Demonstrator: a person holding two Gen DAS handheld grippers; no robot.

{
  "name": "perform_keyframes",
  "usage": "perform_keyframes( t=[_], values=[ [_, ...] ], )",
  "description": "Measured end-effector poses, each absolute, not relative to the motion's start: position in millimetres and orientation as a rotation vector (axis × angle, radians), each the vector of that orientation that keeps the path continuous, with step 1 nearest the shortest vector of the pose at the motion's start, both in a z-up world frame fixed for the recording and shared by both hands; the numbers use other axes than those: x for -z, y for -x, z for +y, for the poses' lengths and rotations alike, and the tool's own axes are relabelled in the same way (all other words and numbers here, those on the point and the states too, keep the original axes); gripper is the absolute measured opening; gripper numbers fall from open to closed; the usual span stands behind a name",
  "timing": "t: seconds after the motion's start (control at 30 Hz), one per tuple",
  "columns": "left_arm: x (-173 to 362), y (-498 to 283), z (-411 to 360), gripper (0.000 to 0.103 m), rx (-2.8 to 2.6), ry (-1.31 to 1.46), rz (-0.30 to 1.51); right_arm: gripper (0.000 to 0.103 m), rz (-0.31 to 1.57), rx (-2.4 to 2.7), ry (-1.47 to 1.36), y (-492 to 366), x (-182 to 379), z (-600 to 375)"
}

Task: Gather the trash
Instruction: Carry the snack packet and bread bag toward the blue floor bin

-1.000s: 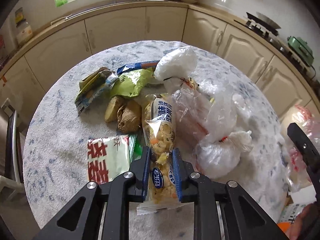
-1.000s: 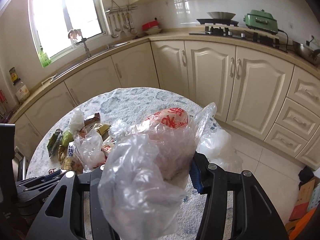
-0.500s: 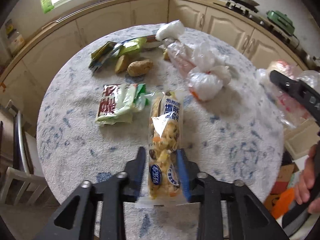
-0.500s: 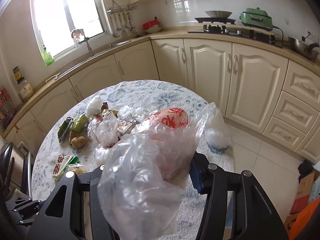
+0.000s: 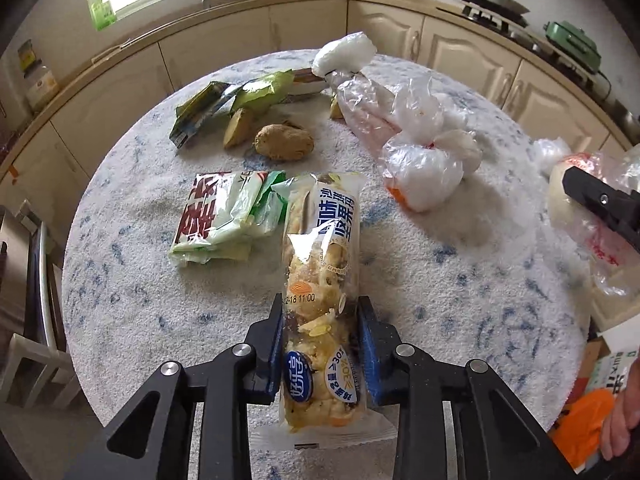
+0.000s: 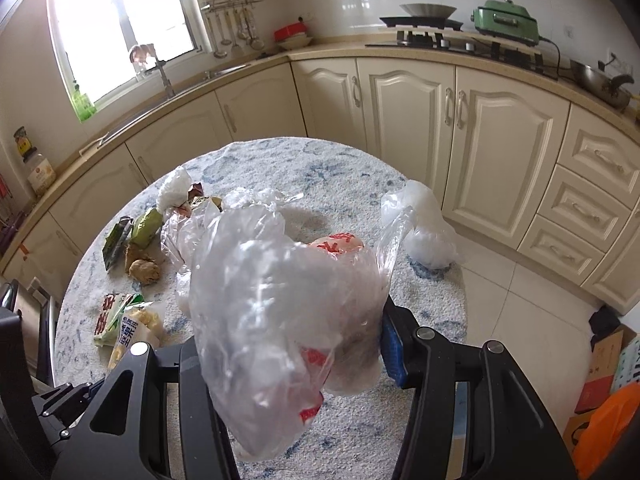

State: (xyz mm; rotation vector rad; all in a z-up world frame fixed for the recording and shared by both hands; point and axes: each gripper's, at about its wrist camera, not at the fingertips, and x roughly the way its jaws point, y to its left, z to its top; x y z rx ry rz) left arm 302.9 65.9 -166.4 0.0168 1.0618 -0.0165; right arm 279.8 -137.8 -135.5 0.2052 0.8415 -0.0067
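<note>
A clear snack packet (image 5: 320, 248) with blue print and yellow pieces sits between the blue pads of my left gripper (image 5: 320, 344). The jaws are closing and both pads touch its sides. It sticks out forward above the round table (image 5: 460, 300). My right gripper (image 6: 292, 340) is shut on a crumpled clear plastic bag (image 6: 280, 288) with red print, which hides its left finger. On the table lie a red, white and green packet (image 5: 216, 216), a potato (image 5: 284, 142), green wrappers (image 5: 260, 92) and knotted clear bags (image 5: 424, 168).
Another clear bag (image 6: 428, 232) rests at the table's right edge. Cream kitchen cabinets (image 6: 500, 140) curve behind the table. A chair (image 5: 36, 300) stands at the left. Cardboard boxes and an orange bag (image 6: 600, 420) lie on the floor at the right.
My left gripper has drawn back toward the near table edge with the snack packet, away from the pile, and its jaws now stand wider on the packet. The right gripper shifted sideways, still gripping the bag.
</note>
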Motion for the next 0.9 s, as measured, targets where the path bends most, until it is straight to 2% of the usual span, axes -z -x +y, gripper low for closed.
perform_keyframes(
  t=[0.63,0.9],
  values=[
    [104.6,-245.4,59.5,0.027,0.092,-0.026,0.876,0.053,0.726,0.02,-0.182,-214.5,89.6,-133.2],
    [88.9,-229.0,25.7,0.027,0.193,-0.077,0.853,0.053,0.695,0.102,-0.199,-187.7,82.5,-158.5]
  ],
)
